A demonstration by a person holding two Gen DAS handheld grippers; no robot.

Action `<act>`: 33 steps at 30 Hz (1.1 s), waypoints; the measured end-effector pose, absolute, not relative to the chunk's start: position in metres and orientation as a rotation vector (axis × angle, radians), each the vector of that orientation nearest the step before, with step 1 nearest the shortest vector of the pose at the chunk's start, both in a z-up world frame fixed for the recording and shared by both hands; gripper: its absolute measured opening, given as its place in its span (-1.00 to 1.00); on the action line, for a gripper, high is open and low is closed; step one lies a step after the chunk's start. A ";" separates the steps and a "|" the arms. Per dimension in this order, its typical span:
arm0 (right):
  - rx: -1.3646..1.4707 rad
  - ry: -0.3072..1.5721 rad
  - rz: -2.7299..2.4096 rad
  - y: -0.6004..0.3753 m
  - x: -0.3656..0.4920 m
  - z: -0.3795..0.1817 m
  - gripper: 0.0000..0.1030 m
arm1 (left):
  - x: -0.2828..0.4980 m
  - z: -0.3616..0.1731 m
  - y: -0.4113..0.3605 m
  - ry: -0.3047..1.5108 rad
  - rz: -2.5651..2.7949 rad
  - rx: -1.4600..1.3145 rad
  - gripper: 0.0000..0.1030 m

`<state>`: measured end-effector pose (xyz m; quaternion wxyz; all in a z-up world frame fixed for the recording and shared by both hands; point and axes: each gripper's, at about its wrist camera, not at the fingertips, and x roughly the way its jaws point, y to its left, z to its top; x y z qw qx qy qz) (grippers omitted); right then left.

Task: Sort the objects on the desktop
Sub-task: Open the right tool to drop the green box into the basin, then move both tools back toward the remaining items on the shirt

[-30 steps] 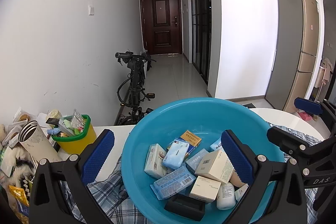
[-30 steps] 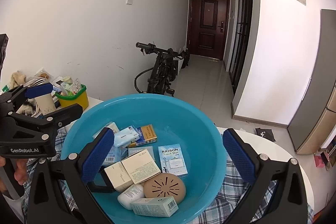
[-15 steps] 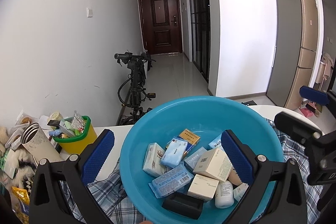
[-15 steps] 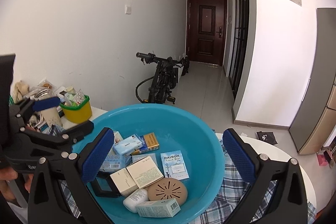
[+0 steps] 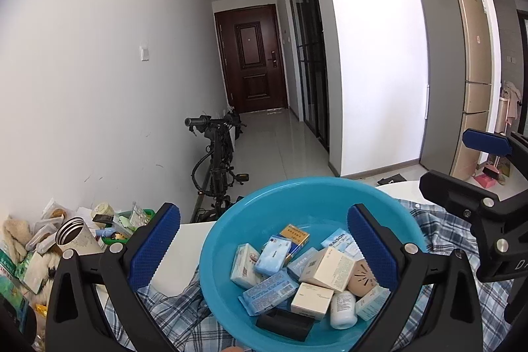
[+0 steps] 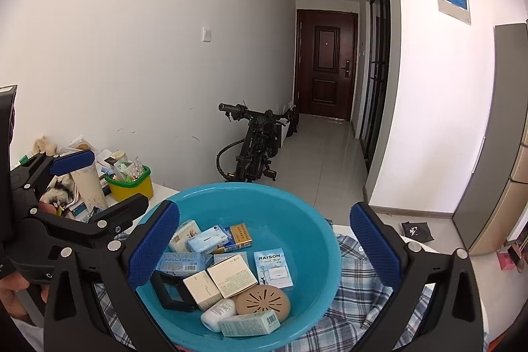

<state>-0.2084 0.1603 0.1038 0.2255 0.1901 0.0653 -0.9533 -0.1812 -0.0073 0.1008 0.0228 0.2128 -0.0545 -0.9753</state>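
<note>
A blue basin [image 5: 297, 185] [image 6: 264, 197] stands on a plaid cloth and holds several small boxes, among them a white box [image 5: 330, 266] and a RAISON box [image 6: 273, 266]. A tan vented disc [image 6: 264, 301], a white bottle [image 5: 343, 309] and a black case [image 5: 285, 324] lie in it too. My left gripper [image 5: 262, 230] hovers open above the basin's near left side with nothing between its blue pads; it also shows as the left gripper [image 6: 99, 187] in the right wrist view. My right gripper [image 6: 265, 220] hangs open over the near right side, and appears as the right gripper [image 5: 468, 167] in the left wrist view.
A yellow-green tub [image 6: 132, 183] of small items, a tall cup [image 5: 76, 236] and loose packets crowd the table's left end. The plaid cloth [image 5: 171, 305] covers the white table [image 5: 178, 256]. A bicycle [image 6: 257, 137] leans by the wall beyond; a fridge [image 5: 462, 81] stands right.
Both grippers have risen and drawn back, so the basin sits lower and smaller in both views. Both stayed open and nothing was taken hold of.
</note>
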 end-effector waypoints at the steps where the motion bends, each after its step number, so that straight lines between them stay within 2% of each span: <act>1: 0.504 0.182 -2.635 0.163 -0.205 0.107 1.00 | -0.180 0.102 -0.005 -0.176 -3.032 0.662 1.00; 8: 0.405 0.049 -2.623 0.184 -0.180 0.129 1.00 | -0.157 0.120 0.022 -0.235 -3.055 0.624 1.00; 15: 0.400 0.151 -2.569 0.193 -0.127 0.127 1.00 | -0.096 0.122 0.024 -0.243 -3.075 0.592 1.00; 20: 0.449 0.192 -2.555 0.208 -0.093 0.088 1.00 | -0.072 0.075 0.012 -0.201 -3.009 0.719 1.00; 28: 0.735 0.252 -2.455 0.224 -0.078 -0.010 1.00 | -0.066 -0.025 -0.007 -0.077 -2.932 1.027 1.00; 33: 0.880 0.309 -2.412 0.221 -0.067 -0.063 1.00 | -0.065 -0.064 -0.008 -0.031 -2.902 1.135 1.00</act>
